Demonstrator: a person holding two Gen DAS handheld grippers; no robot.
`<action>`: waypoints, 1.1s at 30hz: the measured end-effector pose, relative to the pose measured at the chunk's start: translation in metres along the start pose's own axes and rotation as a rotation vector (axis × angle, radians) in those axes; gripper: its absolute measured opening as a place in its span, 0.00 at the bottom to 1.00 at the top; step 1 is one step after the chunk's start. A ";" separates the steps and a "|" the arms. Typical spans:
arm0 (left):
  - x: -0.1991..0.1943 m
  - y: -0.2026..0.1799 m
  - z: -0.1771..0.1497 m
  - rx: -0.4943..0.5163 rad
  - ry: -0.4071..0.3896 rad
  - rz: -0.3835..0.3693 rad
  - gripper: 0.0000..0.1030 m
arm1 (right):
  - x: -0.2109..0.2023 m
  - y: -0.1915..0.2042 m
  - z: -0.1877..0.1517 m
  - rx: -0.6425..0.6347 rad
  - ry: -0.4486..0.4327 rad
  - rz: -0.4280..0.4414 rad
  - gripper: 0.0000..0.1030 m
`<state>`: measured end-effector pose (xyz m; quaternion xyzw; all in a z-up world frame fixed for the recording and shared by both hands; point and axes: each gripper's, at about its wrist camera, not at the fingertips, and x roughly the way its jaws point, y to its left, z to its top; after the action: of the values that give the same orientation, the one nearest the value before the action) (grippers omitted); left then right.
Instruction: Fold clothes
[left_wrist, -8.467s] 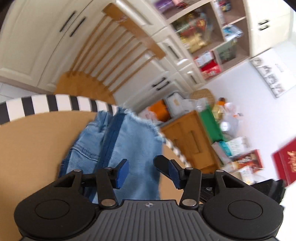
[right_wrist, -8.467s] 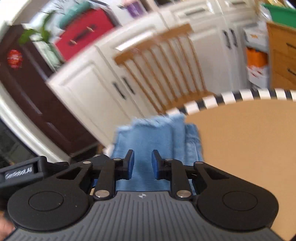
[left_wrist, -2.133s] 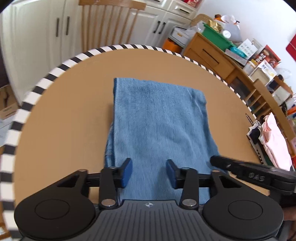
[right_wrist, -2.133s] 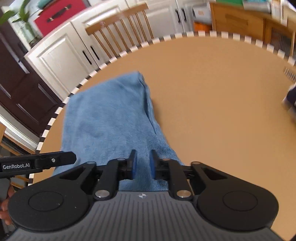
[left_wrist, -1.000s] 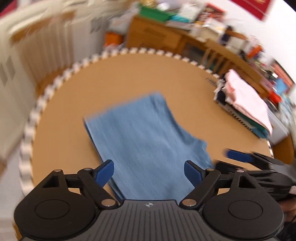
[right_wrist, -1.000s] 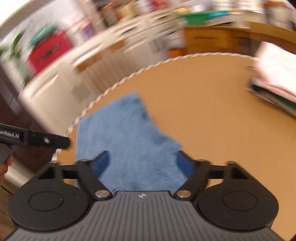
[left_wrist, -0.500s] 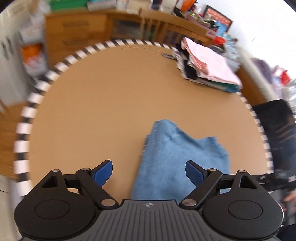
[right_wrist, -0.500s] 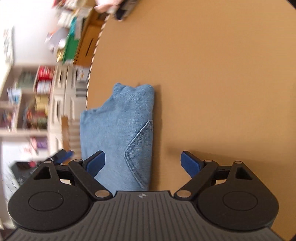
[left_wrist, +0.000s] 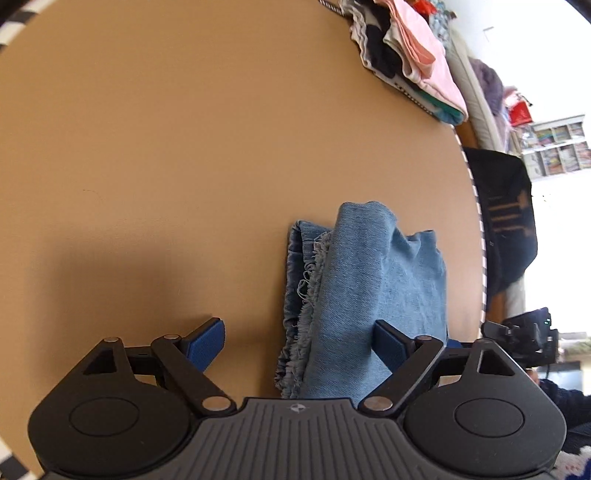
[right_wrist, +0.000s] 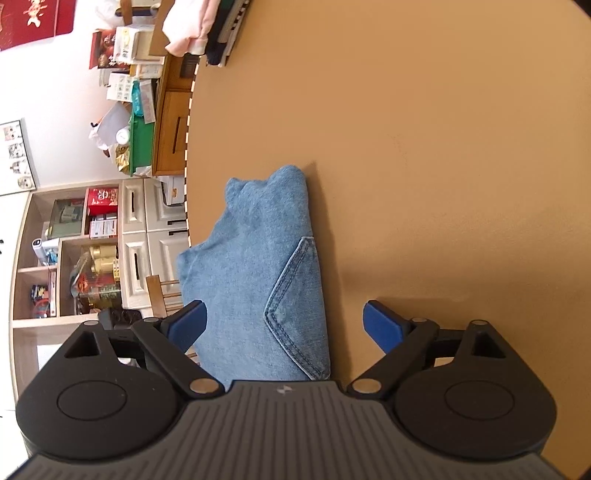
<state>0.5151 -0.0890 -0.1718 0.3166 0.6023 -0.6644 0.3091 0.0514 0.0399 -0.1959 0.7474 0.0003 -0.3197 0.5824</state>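
With both my left gripper (left_wrist: 299, 341) and right gripper (right_wrist: 283, 321) spread wide and empty over the folded jeans (left_wrist: 369, 295), I judge the folding done; next I'd lift the bundle toward the stack of clothes (left_wrist: 406, 55).

Round tan tabletop (left_wrist: 184, 147) (striped rim) carries folded blue jeans (left_wrist: 369, 288) near its right edge; a clothes stack (left_wrist: 410, 55) lies far right, well apart.

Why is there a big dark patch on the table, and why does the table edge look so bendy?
Left wrist view: the dark patch on the table is a shadow, apparently the gripper's. Right wrist view: the fisheye lens bends the table's striped edge; both pictures are sharp.
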 end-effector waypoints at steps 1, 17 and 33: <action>0.004 0.005 0.003 -0.006 0.017 -0.022 0.91 | 0.001 0.002 -0.001 -0.007 0.001 0.000 0.90; 0.050 0.022 0.001 -0.064 0.065 -0.385 0.83 | 0.029 0.023 0.012 -0.032 0.084 -0.014 0.90; 0.070 -0.009 -0.052 -0.107 -0.057 -0.328 0.48 | 0.041 0.043 0.025 -0.185 0.154 -0.079 0.27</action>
<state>0.4682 -0.0380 -0.2254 0.1782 0.6715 -0.6816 0.2299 0.0882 -0.0111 -0.1811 0.7122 0.1039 -0.2828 0.6340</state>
